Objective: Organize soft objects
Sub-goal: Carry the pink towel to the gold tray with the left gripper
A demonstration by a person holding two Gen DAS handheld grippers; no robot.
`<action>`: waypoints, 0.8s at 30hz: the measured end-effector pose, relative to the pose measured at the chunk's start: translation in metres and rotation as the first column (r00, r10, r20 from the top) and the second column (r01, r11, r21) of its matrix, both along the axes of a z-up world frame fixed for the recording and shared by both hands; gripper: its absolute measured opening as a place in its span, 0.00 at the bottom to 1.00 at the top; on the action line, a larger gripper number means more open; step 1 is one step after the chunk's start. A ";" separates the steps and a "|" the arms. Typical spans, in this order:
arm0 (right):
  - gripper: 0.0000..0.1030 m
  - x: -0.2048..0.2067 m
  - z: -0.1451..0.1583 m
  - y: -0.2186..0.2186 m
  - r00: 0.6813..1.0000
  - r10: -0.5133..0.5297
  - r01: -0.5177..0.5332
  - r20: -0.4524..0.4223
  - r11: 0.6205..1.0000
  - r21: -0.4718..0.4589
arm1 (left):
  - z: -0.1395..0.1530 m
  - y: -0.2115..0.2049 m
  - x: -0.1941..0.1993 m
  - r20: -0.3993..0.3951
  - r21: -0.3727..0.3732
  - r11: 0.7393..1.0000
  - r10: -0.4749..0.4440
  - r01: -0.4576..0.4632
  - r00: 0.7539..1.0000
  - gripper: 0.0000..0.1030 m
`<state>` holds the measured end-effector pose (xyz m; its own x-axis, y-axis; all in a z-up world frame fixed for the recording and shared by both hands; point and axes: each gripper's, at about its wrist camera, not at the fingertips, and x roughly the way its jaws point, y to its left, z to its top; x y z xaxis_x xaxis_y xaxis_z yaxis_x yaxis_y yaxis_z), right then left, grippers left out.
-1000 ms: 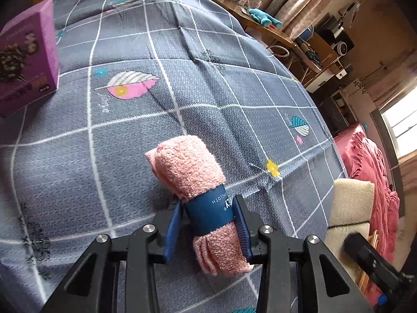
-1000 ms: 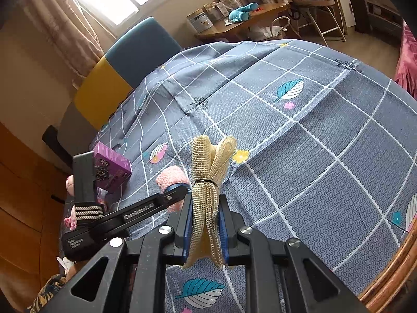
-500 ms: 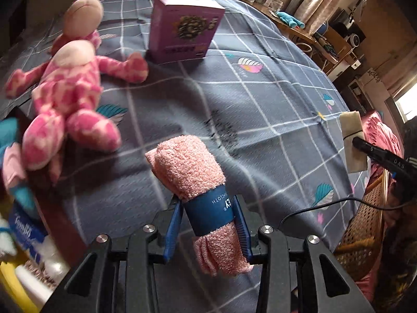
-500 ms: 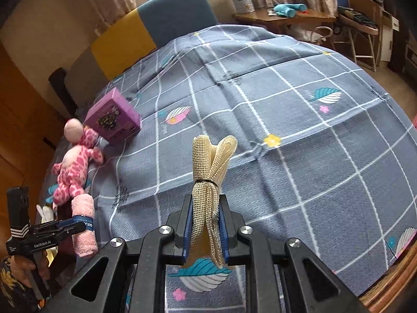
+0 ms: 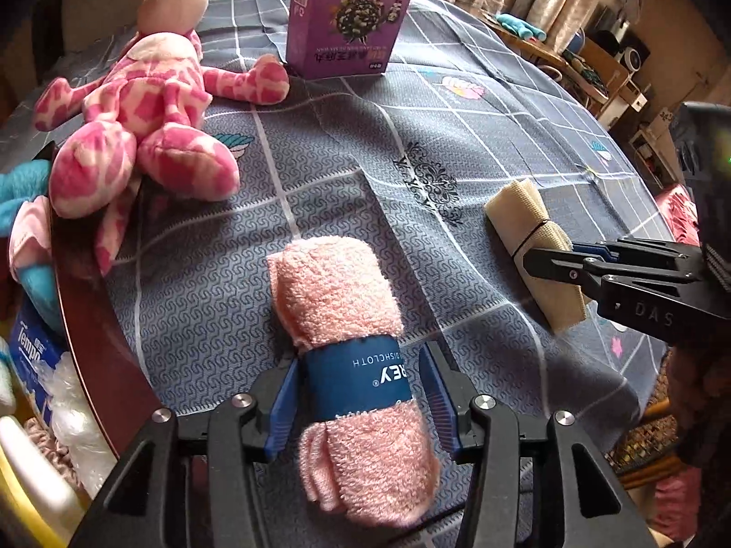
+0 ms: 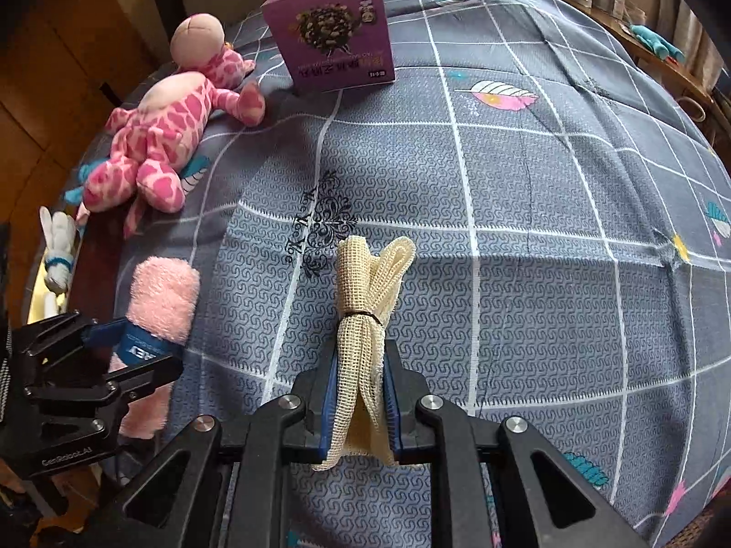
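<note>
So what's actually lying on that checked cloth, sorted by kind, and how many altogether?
Rolled cloths: 2, a pink dishcloth between the opening left gripper jaws, and a beige mesh cloth clamped in the right gripper.
Plush toys: 1, a pink spotted plush.
Boxes: 1, a purple box.
Total: 4.

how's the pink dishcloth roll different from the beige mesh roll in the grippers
The pink dishcloth is fluffy and thick; the beige mesh roll is thin open weave. A wide blue paper band wraps the pink dishcloth, a thin black tie the beige mesh roll. The left gripper is opening around the dishcloth; the right gripper is shut on the mesh roll. Both are rolled cloths over the checked tablecloth.
</note>
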<state>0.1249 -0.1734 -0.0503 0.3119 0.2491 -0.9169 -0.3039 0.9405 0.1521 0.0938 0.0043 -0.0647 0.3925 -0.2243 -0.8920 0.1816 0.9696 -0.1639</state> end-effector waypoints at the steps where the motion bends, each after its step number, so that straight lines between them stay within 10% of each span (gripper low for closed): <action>1: 0.16 -0.001 0.000 0.001 1.000 0.007 -0.007 0.005 1.000 -0.006 | -0.001 -0.001 -0.003 0.024 -0.001 1.000 0.002 -0.002 1.000 0.53; 12: 0.21 0.004 -0.005 -0.004 1.000 -0.006 0.007 -0.020 0.999 0.034 | -0.003 0.000 -0.008 0.048 -0.046 0.998 0.034 -0.032 0.998 0.58; 17: 0.22 0.004 -0.007 -0.005 1.000 -0.009 0.010 -0.023 0.999 0.037 | -0.003 0.003 -0.008 0.064 -0.013 0.997 0.075 -0.075 0.995 0.37; 24: 0.22 0.005 -0.010 -0.002 1.000 -0.007 0.007 -0.014 1.000 0.013 | 0.006 0.002 -0.019 0.126 0.037 0.994 0.095 -0.100 0.987 0.33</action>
<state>0.1295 -0.1755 -0.0603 0.3009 0.2591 -0.9178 -0.2950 0.9405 0.1687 0.0745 0.0064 -0.0588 0.5189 -0.1421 -0.8429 0.1022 0.9893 -0.1039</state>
